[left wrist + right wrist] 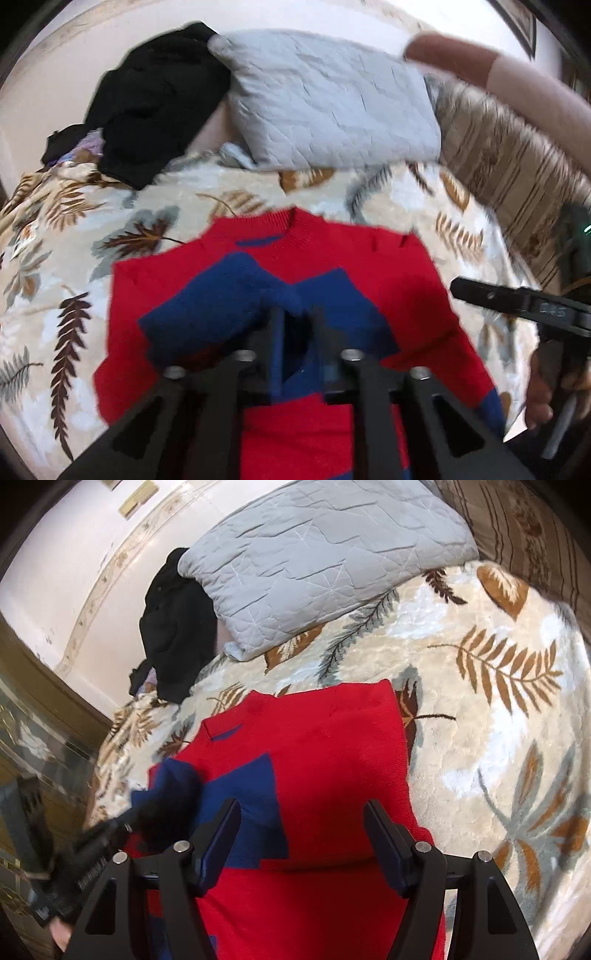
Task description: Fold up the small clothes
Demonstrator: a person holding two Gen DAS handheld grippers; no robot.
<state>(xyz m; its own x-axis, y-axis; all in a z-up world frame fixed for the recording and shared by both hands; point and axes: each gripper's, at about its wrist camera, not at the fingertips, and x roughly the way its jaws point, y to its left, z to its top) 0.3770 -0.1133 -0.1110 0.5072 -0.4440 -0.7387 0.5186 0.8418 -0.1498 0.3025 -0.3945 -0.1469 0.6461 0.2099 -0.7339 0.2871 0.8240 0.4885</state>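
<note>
A red sweater (369,254) (332,738) with blue sleeves lies flat on a leaf-patterned blanket (66,258) (480,709), neck away from me. Both blue sleeves are folded in over the chest: the left one (214,306) (170,786) is bunched, the right one (332,291) (255,812) lies flat. My left gripper (297,314) hovers at the bunched sleeve's cuff, blurred, with a narrow gap between its fingers and nothing clamped. My right gripper (301,812) stands wide open just above the red body, holding nothing. It also shows at the right edge of the left wrist view (491,295), in a hand (543,387).
A grey quilted pillow (332,99) (314,554) lies beyond the sweater. A heap of black clothing (155,103) (177,627) sits at its left against the wall. A striped brown cushion (498,158) runs along the right. A person's sleeved arm (524,77) crosses the upper right.
</note>
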